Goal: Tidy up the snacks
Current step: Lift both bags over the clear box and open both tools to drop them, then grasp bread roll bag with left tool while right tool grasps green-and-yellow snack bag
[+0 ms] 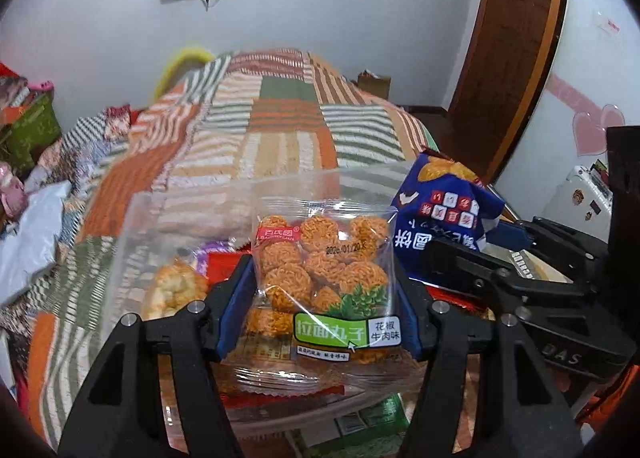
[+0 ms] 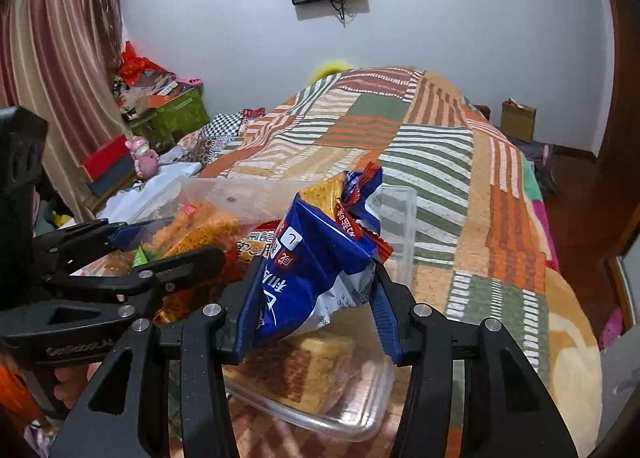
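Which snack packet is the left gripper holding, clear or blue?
The clear packet of orange noodle balls with the green label, clamped in the left gripper. The crumpled blue packet sits in the right gripper.

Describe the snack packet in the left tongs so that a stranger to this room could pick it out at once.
Start at the bed with the striped patchwork blanket; at its near end stands a clear plastic bin of snacks. Upright over the bin, between the pads of the left tongs, is the see-through packet of orange noodle balls. Its clear film and green label set it apart from the crumpled blue packet beside it.
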A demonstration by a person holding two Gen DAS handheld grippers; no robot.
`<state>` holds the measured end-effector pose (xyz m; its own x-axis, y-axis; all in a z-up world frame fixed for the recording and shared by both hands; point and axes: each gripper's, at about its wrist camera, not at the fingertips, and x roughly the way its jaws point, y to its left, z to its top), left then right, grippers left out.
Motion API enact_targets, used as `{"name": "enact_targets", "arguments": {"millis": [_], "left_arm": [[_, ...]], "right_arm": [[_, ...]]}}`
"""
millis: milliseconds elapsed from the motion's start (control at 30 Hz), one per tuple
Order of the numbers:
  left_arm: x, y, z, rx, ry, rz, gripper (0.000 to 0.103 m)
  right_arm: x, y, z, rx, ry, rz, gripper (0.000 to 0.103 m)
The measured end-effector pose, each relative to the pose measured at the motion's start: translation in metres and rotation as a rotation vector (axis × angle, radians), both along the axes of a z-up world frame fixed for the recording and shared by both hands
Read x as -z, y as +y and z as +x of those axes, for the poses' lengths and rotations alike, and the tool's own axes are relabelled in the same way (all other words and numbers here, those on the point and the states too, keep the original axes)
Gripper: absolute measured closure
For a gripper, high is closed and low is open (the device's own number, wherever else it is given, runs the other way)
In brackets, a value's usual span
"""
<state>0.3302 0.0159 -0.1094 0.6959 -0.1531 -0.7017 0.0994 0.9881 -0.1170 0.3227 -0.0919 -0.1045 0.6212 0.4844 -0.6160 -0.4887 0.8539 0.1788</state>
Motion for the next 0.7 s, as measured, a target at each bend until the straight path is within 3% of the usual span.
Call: {"name": "enact_targets", "arguments": {"millis": [133,267,367,700], "left_arm": [[-0.002,-0.002,-0.003,0.007,0.001,0.001,0.039],[-0.011,0.002,-0.013,0.003,-0.018,-0.017,0.026],[-0.023,0.005,-0.025,0.001,-0.046,-0.020,0.022],[-0.043,0.008,-0.091,0.002,-0.073,0.083,0.017]], "right_arm": [[-0.004,-0.001,-0.004,-0.020,0.008,-0.005,0.047],[-0.010,-0.005,-0.011,-0.019,0.005,0.006,0.036],[-0.017,-0.010,-0.021,-0.005,-0.016,0.017,0.028],[-0.040,-0.017,-0.071,-0.023,-0.097,0.018,0.021]]}}
